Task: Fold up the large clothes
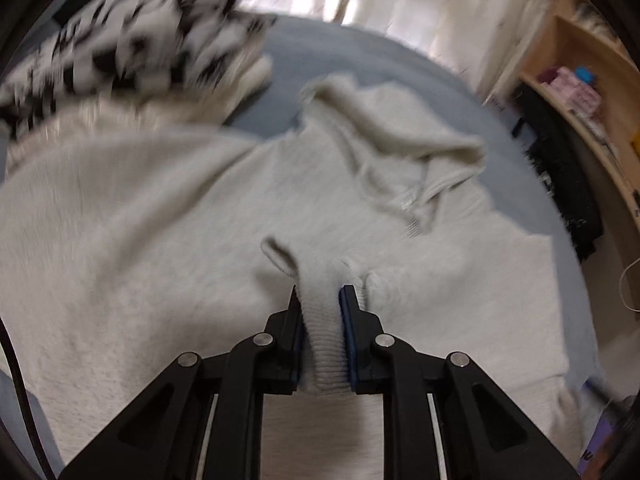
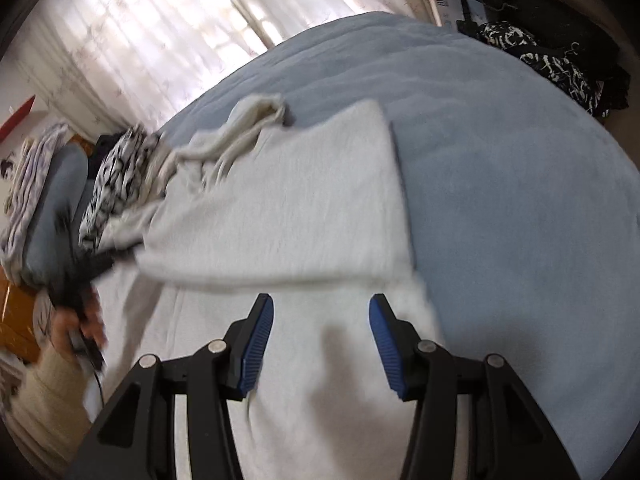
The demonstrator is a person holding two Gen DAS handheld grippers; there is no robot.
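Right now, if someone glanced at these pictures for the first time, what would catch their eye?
The pale grey hoodie spread across the blue bed, hood at the far end. The left gripper is clamped on its ribbed cuff, while the right gripper hangs open above the fabric. A black-and-white patterned garment lies at the far left.

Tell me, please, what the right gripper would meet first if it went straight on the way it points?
Probably the light grey hoodie on the blue bed; the right gripper is open and empty above it.
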